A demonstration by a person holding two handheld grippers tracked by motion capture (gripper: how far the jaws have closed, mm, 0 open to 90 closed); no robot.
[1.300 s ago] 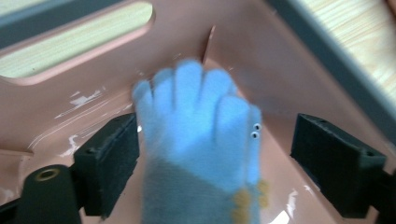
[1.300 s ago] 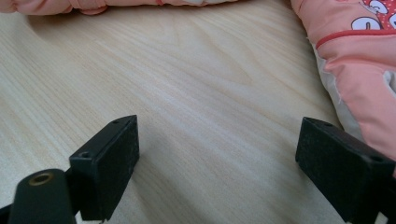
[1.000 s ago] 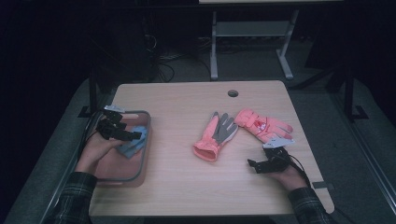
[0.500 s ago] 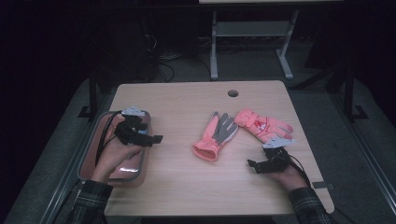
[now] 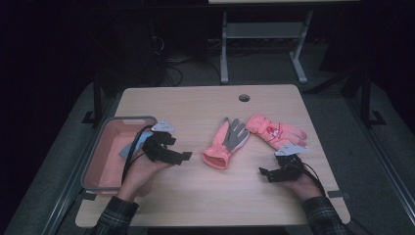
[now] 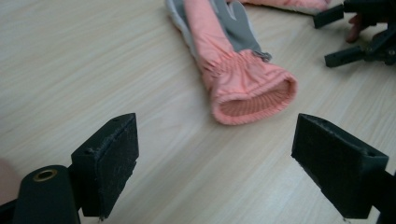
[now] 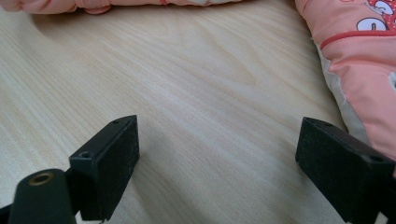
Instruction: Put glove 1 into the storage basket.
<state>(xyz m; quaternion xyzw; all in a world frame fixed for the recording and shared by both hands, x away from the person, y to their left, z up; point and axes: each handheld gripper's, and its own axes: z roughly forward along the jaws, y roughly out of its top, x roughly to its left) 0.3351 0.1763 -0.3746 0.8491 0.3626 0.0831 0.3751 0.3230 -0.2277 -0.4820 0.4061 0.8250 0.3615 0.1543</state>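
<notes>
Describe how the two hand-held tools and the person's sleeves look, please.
Each tool, left tool and right tool, is black, with two blocky flat-faced jaws, a grey three-cornered plate on top and a trailing black cable. A brass-coloured ring sits beside one jaw. The sleeves are dark plaid.

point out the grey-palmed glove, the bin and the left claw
grey-palmed glove (image 6: 247, 95): left gripper view, on its ribbed pink cuff.
bin (image 5: 108, 142): high view, on its bare pink floor.
left claw (image 5: 185, 156): high view, midway between its open fingertips.
</notes>
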